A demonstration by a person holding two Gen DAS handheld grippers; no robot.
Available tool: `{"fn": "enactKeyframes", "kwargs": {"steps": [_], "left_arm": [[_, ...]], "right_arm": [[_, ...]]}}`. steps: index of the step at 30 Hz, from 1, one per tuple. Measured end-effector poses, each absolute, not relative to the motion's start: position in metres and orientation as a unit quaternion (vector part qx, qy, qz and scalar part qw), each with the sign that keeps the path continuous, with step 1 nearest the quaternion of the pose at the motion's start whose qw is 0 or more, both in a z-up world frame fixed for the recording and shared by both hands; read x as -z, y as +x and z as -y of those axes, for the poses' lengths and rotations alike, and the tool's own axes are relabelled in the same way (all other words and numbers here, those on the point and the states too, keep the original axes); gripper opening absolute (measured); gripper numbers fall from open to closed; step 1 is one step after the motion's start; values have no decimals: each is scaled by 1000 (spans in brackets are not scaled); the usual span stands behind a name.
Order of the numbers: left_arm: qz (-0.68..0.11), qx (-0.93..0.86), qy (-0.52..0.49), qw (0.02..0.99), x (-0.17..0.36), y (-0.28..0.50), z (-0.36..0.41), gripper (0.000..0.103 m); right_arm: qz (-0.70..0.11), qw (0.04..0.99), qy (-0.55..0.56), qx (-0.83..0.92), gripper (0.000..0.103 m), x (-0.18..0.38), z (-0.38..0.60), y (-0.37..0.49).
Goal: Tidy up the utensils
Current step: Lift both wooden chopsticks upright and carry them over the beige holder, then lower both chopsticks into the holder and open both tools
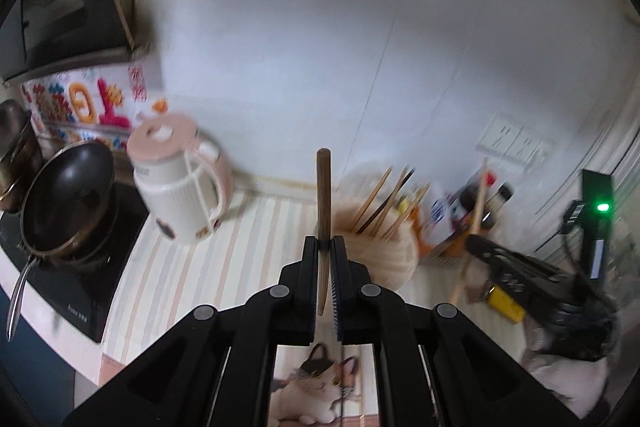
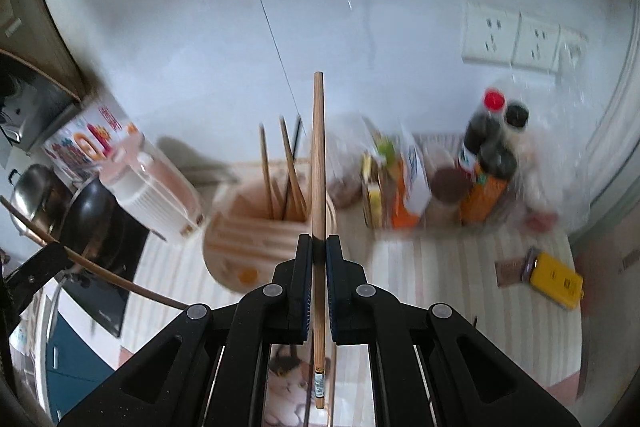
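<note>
— Left claw (image 1: pixel 325 247): contents?
— One dark chopstick (image 1: pixel 323 203), clamped upright.
— Right claw (image 2: pixel 319 247)?
— One pale chopstick (image 2: pixel 318 163), pinched upright above the holder (image 2: pixel 256 247) on the striped worktop (image 2: pixel 460 267), with more sticks (image 2: pixel 286 171) inside.

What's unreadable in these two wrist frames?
- Utensil holder base: right wrist view, behind the right gripper.
- Condiment bottles: labels motion-blurred, both views.
- Dark chopstick in left gripper: lower end hidden between its fingers.
- Pot: cut by left view's edge.
</note>
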State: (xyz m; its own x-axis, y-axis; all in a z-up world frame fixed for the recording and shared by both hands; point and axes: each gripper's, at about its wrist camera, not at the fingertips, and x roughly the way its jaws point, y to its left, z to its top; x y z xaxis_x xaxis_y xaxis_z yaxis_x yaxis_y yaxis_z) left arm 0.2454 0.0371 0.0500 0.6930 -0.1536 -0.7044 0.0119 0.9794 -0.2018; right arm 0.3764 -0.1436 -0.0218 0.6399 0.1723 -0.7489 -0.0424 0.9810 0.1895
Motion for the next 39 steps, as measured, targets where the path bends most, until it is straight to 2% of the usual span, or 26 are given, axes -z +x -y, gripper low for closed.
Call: {"fn": "enactKeyframes", "kwargs": {"steps": [5,12,26,33,39], "left_arm": [[-360,49,-89,927,-76,261,-24,4],[-351,34,-80,932,-82,306,-9,4],[-415,12,-103,904,-24,372,-6,4],[-434,11,-102,895,-11,382,0,4],[-444,7,-110,889,-1,386,-8,4]], "right_arm": [[-392,914,85,-60,7,-6,142,401],[-357,925,119,-43,7,-23,144,441],[-296,938,180,-6,7,13,155,485],[-275,942,191,-6,7,26,155,486],[-225,951,211,-10,7,25,161,469]]}}
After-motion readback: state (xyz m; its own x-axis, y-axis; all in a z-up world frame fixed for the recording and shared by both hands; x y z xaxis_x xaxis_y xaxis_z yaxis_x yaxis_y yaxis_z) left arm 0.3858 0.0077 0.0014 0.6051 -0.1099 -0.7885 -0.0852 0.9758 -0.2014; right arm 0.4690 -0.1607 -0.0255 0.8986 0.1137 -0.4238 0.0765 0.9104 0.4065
